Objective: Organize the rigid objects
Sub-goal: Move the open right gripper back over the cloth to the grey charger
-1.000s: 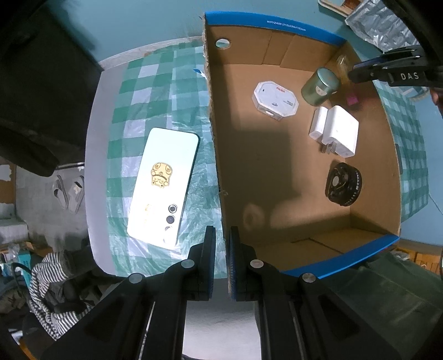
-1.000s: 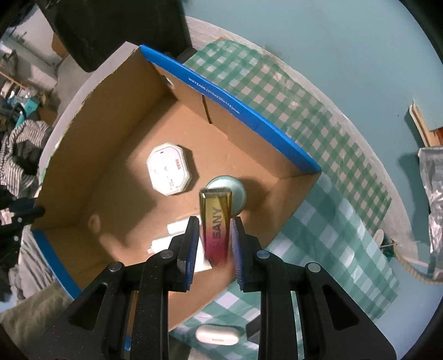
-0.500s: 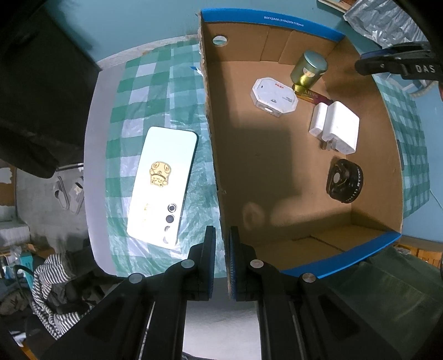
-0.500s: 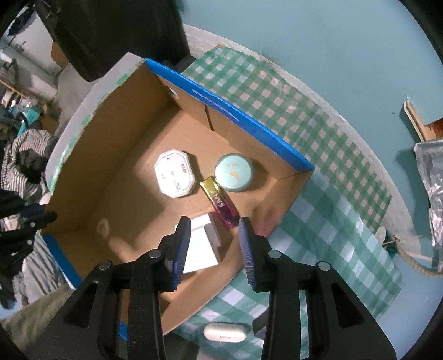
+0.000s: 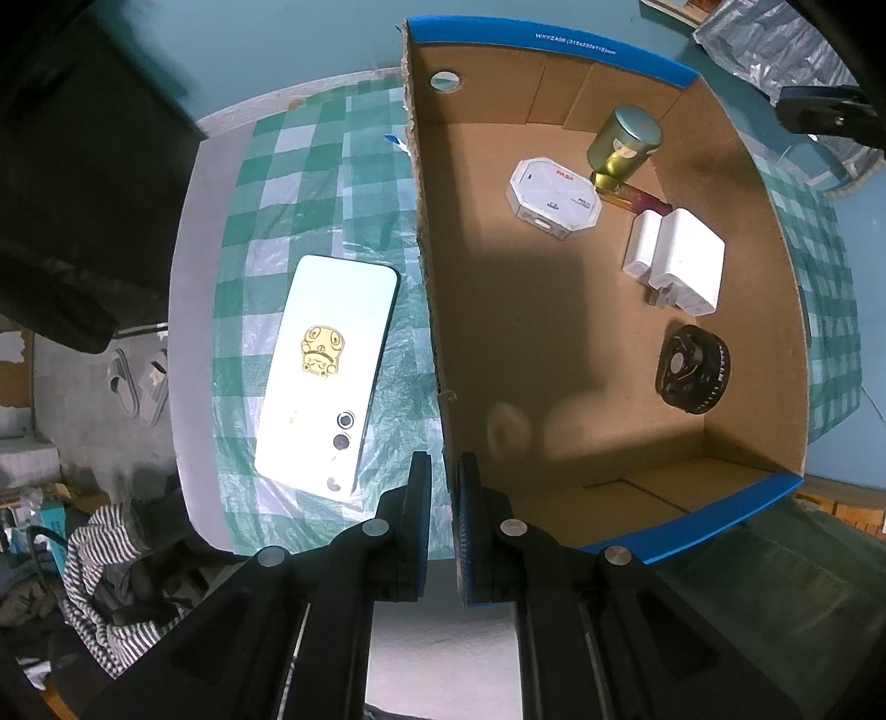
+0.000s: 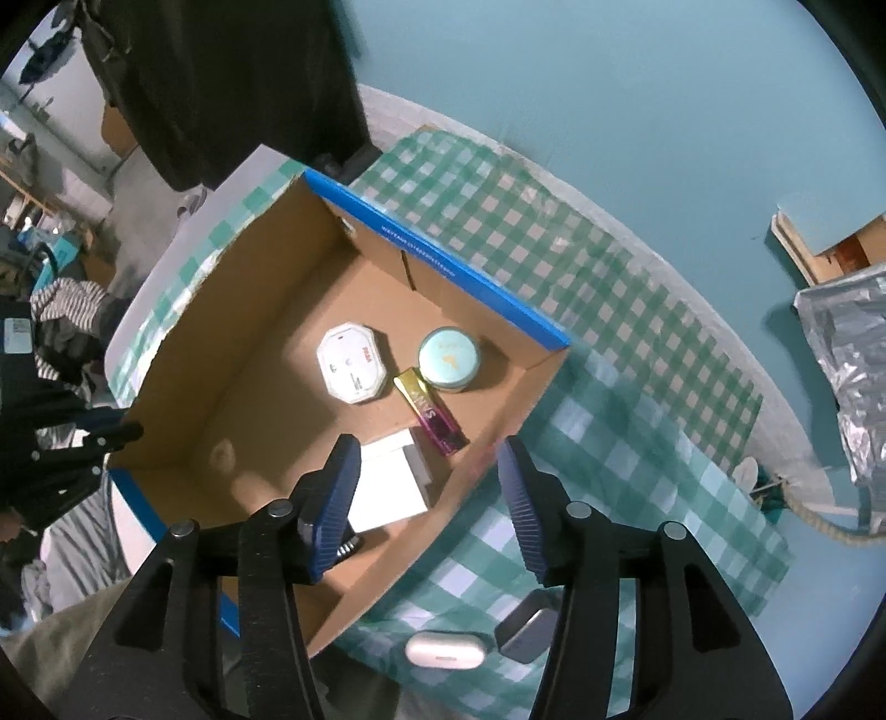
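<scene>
- Left wrist view: the left gripper [image 5: 441,487] is pinched right down, and the brown edge of the box [image 5: 554,41] wall sits in the thin gap between the blue pads, so it looks clamped on that wall.
- Same view, inside the box: a white octagonal case [image 5: 554,196] with red lettering, a green-gold tin [image 5: 623,141] standing upright in the far corner, and a slim gold-to-pink lighter [image 5: 631,194] lying flat between the tin and the white charger [image 5: 678,260].
- The lighter's gold end touches the base of the tin, and its pink end runs up to the charger.
- A black round thing [image 5: 692,370] sits near the right wall. Outside the box, a white phone [image 5: 326,376] with a gold cartoon sticker lies back-up on the checked cloth [image 5: 310,183].
- Right wrist view: the right gripper [image 6: 426,501] has just been opening and hangs above the box with nothing between its jaws.
- Here the lighter [image 6: 429,410] is clearer: shiny, gold at one end fading to magenta, dark letters down its face, flat on the box floor just beside the teal-lidded tin [image 6: 448,360].
- The case [image 6: 351,368] is just left of it, the charger [image 6: 387,487] below it.
- Outside, on the cloth by the near corner, a white earbud case [image 6: 446,651] and a grey one [image 6: 526,631].
</scene>
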A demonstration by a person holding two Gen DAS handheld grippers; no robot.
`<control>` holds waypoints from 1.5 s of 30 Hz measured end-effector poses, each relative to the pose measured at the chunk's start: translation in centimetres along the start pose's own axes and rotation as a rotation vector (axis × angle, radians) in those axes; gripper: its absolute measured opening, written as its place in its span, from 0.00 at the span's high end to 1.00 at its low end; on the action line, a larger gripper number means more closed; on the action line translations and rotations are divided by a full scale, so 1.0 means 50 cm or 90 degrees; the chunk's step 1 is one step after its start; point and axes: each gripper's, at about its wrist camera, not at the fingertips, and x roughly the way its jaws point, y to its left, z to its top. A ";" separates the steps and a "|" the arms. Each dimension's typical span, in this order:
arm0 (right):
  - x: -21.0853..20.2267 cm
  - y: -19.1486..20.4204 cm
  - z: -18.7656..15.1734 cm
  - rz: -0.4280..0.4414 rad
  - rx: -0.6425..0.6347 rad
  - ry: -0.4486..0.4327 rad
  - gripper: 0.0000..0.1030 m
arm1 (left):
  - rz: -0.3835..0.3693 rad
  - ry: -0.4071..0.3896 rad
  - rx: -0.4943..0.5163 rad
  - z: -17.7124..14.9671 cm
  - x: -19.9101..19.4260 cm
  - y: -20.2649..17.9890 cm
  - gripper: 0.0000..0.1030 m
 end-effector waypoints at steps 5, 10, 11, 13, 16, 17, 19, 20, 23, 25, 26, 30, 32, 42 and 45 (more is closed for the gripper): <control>-0.018 -0.012 -0.014 -0.004 0.019 -0.006 0.48 | 0.002 0.000 0.000 0.002 -0.002 -0.004 0.92; -0.032 -0.031 -0.034 -0.006 0.045 -0.012 0.45 | 0.001 0.001 0.003 0.004 -0.004 -0.007 0.92; -0.034 -0.036 -0.040 -0.007 0.053 -0.012 0.45 | 0.001 0.002 0.004 0.005 -0.004 -0.008 0.92; -0.036 -0.048 -0.053 -0.003 0.070 -0.013 0.45 | 0.001 0.002 0.005 0.006 -0.004 -0.010 0.92; -0.031 -0.065 -0.077 -0.001 0.102 -0.009 0.45 | 0.002 0.002 0.007 0.006 -0.005 -0.013 0.92; -0.031 -0.071 -0.085 -0.001 0.111 -0.007 0.45 | 0.002 0.004 0.008 0.007 -0.004 -0.014 0.92; -0.021 -0.085 -0.107 0.005 0.134 0.000 0.45 | 0.002 0.007 0.007 0.007 -0.003 -0.014 0.92; -0.014 -0.093 -0.119 0.007 0.146 0.007 0.45 | 0.001 0.007 0.006 0.007 -0.002 -0.013 0.92; -0.001 -0.112 -0.148 0.006 0.169 0.020 0.45 | 0.002 0.007 0.007 0.007 -0.002 -0.013 0.92; 0.008 -0.130 -0.170 0.003 0.190 0.030 0.45 | 0.003 0.007 0.007 0.007 -0.003 -0.014 0.92; 0.012 -0.138 -0.179 0.002 0.200 0.032 0.44 | 0.003 0.007 0.007 0.007 -0.003 -0.014 0.92; 0.034 -0.182 -0.228 -0.012 0.264 0.040 0.31 | 0.005 0.008 0.007 0.005 -0.003 -0.016 0.92; 0.052 -0.204 -0.251 -0.016 0.293 0.049 0.31 | 0.004 0.007 0.006 0.004 -0.003 -0.016 0.92; 0.158 -0.246 -0.341 0.007 0.365 0.094 0.31 | 0.006 0.011 0.007 0.001 -0.002 -0.017 0.92; 0.177 -0.247 -0.349 0.001 0.370 0.096 0.31 | 0.006 0.012 0.008 0.002 -0.001 -0.017 0.92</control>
